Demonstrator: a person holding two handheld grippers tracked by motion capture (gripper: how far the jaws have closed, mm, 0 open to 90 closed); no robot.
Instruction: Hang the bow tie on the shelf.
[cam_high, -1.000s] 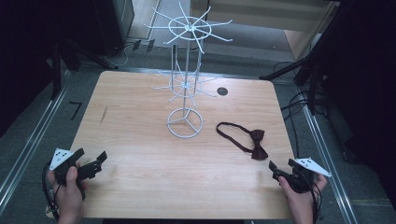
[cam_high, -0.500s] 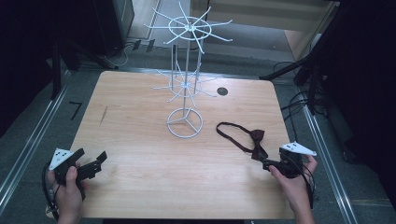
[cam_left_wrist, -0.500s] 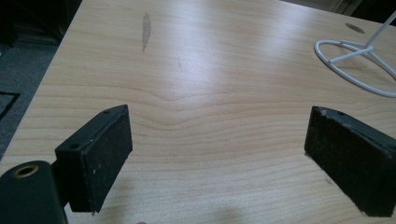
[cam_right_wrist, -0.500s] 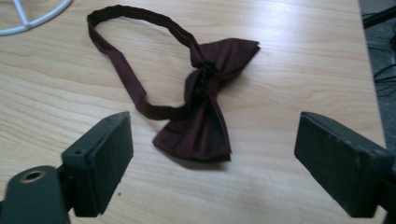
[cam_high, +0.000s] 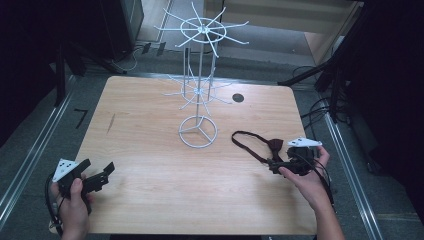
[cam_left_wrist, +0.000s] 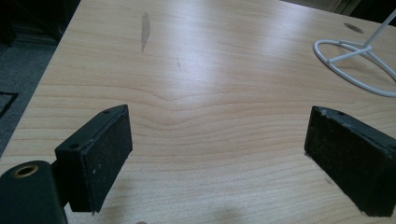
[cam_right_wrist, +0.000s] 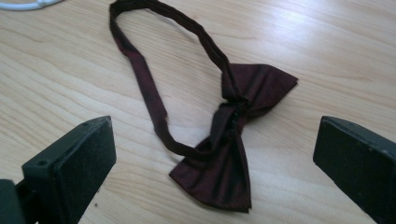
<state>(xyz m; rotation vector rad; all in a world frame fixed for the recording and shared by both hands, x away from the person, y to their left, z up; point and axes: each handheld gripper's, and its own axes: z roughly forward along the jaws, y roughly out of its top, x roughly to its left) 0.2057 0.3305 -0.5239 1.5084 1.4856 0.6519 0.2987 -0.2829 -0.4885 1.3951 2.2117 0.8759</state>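
1. Dark red bow tie (cam_right_wrist: 233, 140) lying flat on the tabletop (cam_high: 150, 190), in the lower right of the high view, strap looped up toward the middle.
2. Right hand-held gripper (cam_high: 275, 164) just beside the bow, jaws wide apart, just been opening, not touching the bow tie lying ahead between them in the right gripper view.
3. White wire rack (cam_high: 199, 90) standing upright in the upper middle, its ring foot near the strap.
4. Left hand-held gripper (cam_high: 100, 174) in the lower left, well apart from the bow tie, jaws wide apart over bare wood.
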